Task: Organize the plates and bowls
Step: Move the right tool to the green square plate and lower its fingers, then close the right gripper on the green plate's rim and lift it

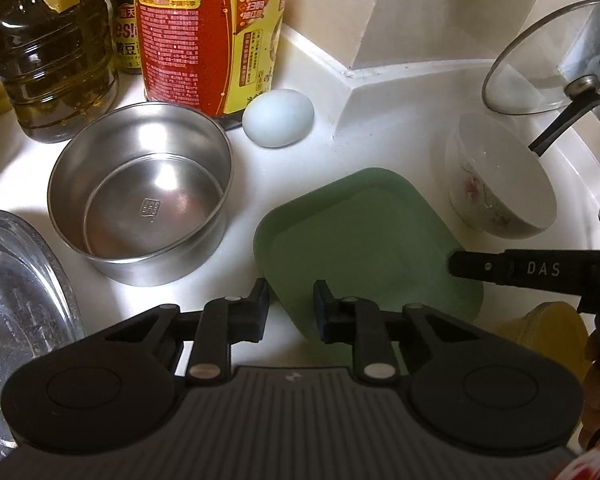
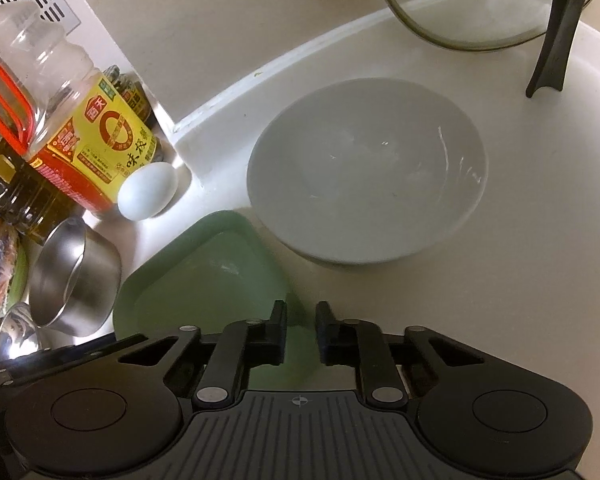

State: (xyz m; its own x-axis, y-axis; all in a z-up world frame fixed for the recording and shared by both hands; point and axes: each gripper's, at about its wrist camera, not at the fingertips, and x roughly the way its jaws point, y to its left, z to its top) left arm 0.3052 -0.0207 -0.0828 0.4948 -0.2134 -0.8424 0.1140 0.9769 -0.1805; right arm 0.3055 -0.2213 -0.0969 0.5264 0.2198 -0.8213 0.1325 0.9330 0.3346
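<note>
Both the left gripper (image 1: 291, 307) and right gripper (image 2: 301, 330) apparently pinched opposite rims of the green square plate (image 1: 364, 236) on the white counter (image 1: 260, 184).

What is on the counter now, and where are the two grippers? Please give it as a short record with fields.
plate: green, square, flat on counter
steel bowl: left of plate, empty
white bowl: right of plate, flower pattern, empty
egg: behind plate, beside bottle
left gripper: straddles plate's near rim; grip unclear
right gripper: closed on plate's right rim
</note>
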